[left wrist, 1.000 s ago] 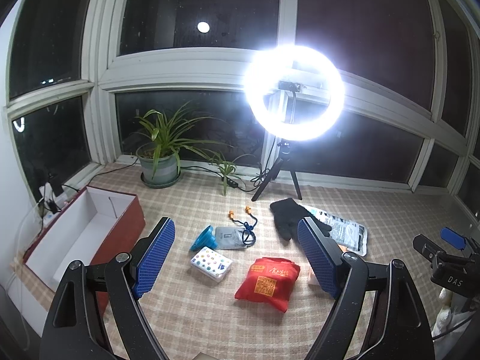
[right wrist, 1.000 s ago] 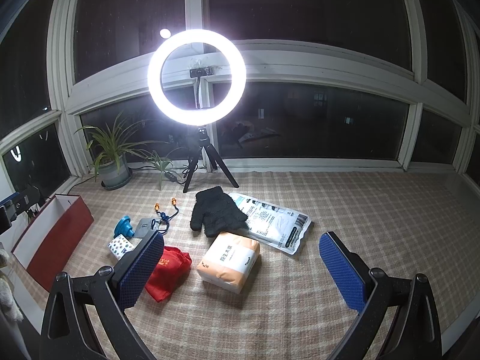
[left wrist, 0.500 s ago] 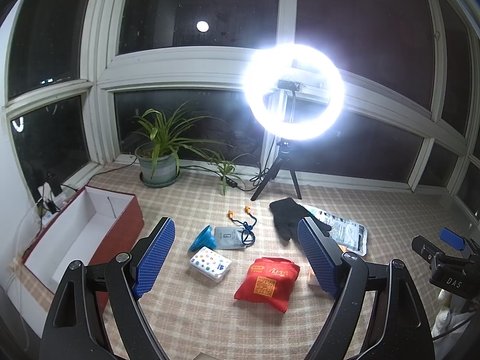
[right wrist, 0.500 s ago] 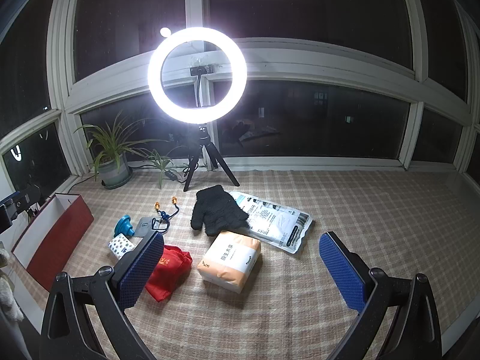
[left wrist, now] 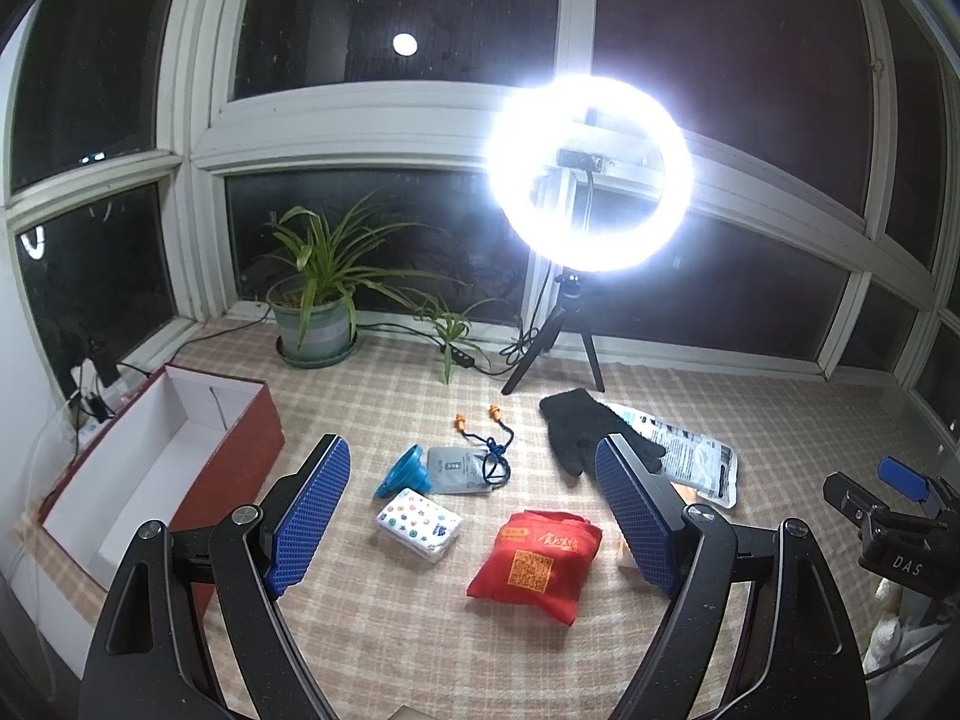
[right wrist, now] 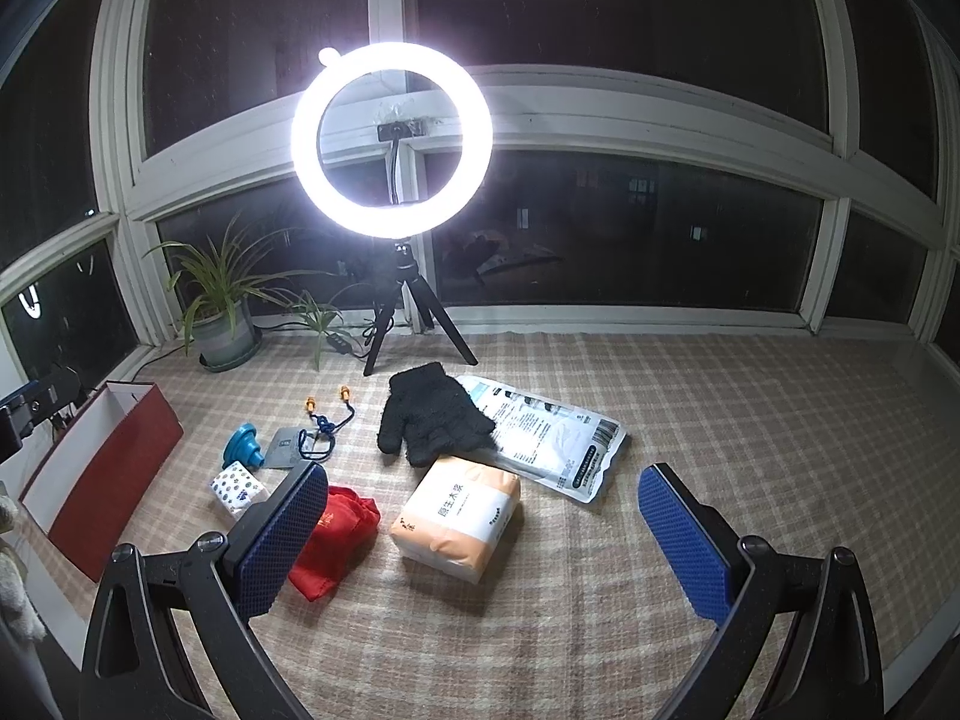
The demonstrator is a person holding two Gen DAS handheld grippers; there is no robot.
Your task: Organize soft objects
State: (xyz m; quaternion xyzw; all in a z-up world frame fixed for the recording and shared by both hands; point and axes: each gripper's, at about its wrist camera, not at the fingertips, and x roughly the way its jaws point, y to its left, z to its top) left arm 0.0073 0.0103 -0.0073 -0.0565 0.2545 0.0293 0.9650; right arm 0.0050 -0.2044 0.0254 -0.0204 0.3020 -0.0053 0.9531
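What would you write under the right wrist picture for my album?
Open right claw hovers over a tissue pack, black glove and red bag on the checked cloth.

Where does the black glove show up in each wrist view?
Left wrist: black glove right of centre, fingertips behind the right blue pad.
Right wrist: black glove at centre, just above the tissue pack.
Shared landmark: the ring light tripod stands right behind it.

Black tongs [left wrist: 471, 507], blue dimpled pads [right wrist: 684, 543] (silver pivot screws).
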